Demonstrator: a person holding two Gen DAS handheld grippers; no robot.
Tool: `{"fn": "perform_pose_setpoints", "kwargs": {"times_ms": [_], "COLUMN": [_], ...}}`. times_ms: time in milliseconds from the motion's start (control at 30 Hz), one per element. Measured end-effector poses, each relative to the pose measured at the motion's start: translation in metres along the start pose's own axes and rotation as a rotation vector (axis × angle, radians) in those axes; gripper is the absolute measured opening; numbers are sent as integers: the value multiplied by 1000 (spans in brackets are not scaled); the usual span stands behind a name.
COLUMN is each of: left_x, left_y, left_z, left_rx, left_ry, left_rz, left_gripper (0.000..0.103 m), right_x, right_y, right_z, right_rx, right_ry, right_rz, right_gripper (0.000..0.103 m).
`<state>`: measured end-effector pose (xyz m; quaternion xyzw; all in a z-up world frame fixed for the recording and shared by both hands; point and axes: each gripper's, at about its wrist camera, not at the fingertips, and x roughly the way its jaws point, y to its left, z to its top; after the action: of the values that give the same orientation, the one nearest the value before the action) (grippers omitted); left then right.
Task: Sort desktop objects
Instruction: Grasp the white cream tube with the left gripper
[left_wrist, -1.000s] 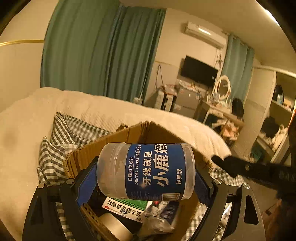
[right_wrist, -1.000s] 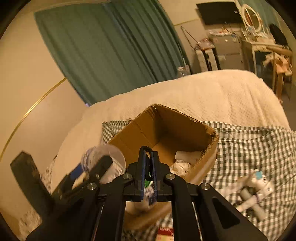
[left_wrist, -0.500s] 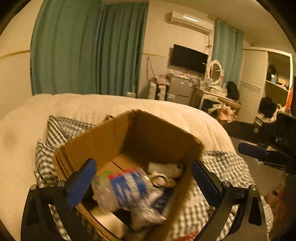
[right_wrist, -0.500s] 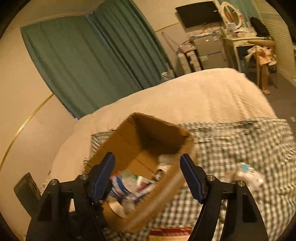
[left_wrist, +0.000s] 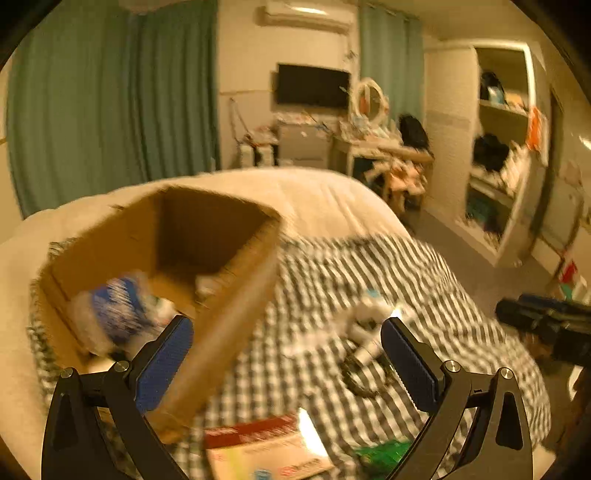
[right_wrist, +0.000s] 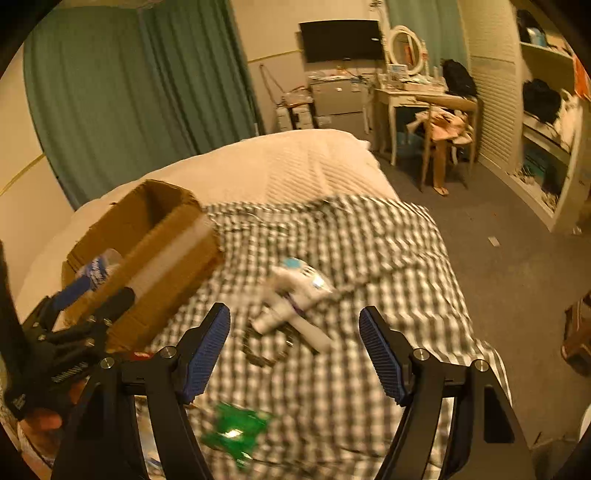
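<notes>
A cardboard box (left_wrist: 221, 325) (right_wrist: 162, 266) stands on the checked cloth (left_wrist: 424, 295) at the left. Inside it lies the clear jar with a blue label (left_wrist: 114, 314) (right_wrist: 94, 271). My left gripper (left_wrist: 286, 360) is open and empty, with the box's near corner between its fingers. My right gripper (right_wrist: 295, 350) is open and empty above the cloth. A heap of white tubes and bottles (right_wrist: 295, 295) (left_wrist: 365, 328) lies just ahead of it, with a dark ring-shaped thing (right_wrist: 266, 349) beside. Both views are blurred by motion.
A red and white carton (left_wrist: 266, 446) and a green packet (right_wrist: 232, 434) (left_wrist: 384, 450) lie near the cloth's front edge. The cloth covers a cream bed (right_wrist: 295, 166). Floor, a desk with a chair (right_wrist: 439, 122) and shelves are to the right.
The left gripper opened and dropped the blue-label jar into the box; the right gripper opened too. Both have since swung right, toward the heap on the cloth.
</notes>
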<state>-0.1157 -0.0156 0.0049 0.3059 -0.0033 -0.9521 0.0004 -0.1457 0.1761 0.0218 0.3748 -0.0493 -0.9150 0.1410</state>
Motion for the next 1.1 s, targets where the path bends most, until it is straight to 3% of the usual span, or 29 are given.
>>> {"fn": "perform_pose_setpoints", "kwargs": {"times_ms": [100,167,367,533,600,667,700,800,833,867,967,1100], "left_x": [25,43,90,119,134,152,157,164,165,165,160,143], "left_y": [-25,-38,-62,-88,-95,-98,-97,-94,-95,-96,-101,-91], "left_z": [-12,-16,-18,-21,-24,-28,-29,-29,-29,-29,-30,-24], "left_rx": [83,134,168,227,260,291,282,216,209,205,222,192], "left_ry": [45,68,113,117,150,206,233,287,298,310,317,301], "left_rz": [8,82,-18,-85,-58,-39,-76,-192,-225,-258,-249,-271], "left_gripper": [103,103,103,98,96,78,75,50,33,28,19,19], "right_x": [6,16,48,54,54,55,55,58,59,60,59,55], "right_y": [-22,-32,-59,-70,-73,-80,-83,-88,-89,-91,-92,-85], "right_z": [-21,-33,-55,-55,-54,-54,-54,-54,-55,-57,-59,-57], "right_rx": [22,40,83,93,111,144,153,162,167,177,186,171], "right_ry": [-1,24,90,76,79,85,86,95,100,102,113,105], "right_rz": [-1,5,22,41,56,65,69,58,54,45,38,37], "right_gripper": [72,72,72,72,72,72,72,72,72,72,72,72]}}
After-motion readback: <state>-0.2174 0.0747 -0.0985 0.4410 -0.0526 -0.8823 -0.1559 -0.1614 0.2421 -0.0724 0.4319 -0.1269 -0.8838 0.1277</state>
